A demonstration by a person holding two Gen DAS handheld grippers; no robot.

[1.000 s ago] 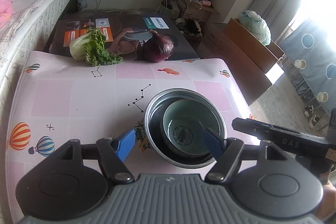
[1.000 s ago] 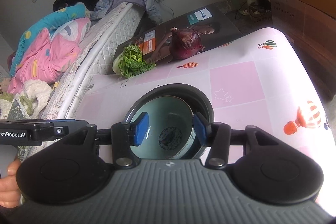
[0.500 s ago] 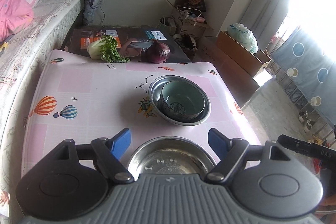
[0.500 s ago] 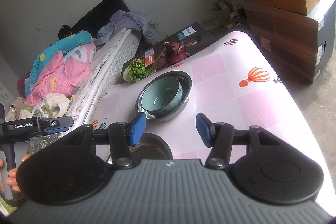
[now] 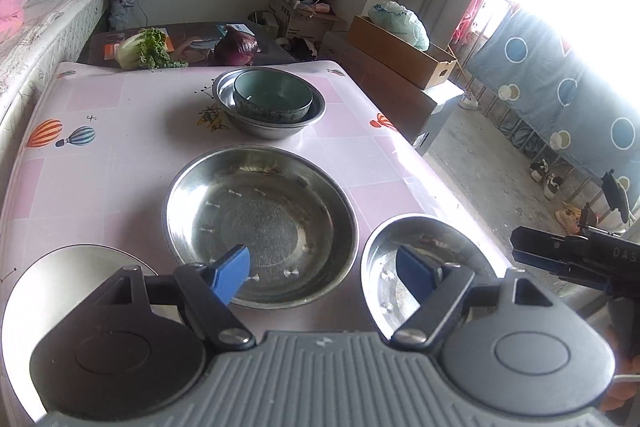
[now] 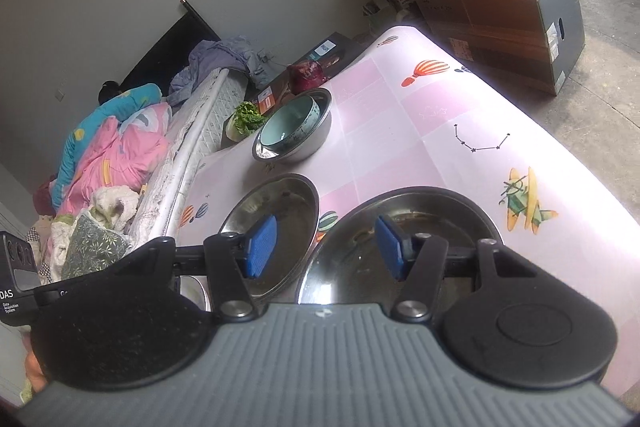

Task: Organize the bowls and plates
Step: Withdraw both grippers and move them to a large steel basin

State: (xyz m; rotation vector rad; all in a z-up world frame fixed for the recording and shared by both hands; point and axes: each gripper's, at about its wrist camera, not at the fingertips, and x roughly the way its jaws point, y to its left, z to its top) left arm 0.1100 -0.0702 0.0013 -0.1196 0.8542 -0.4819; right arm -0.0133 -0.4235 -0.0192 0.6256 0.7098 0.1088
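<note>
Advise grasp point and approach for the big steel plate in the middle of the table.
Grip the large steel plate by its rim on the near edge, coming from above and the front with one finger inside, one outside. It lies flat and is wider than the gripper's span; the flared, thin rim is the only pinchable part. The left gripper, open, already faces it.

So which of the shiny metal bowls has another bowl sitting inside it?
The far steel bowl, nearest the vegetables: a pale green ceramic bowl sits nested in it. The big steel bowl and the smaller steel bowl nearer the camera are empty.
</note>
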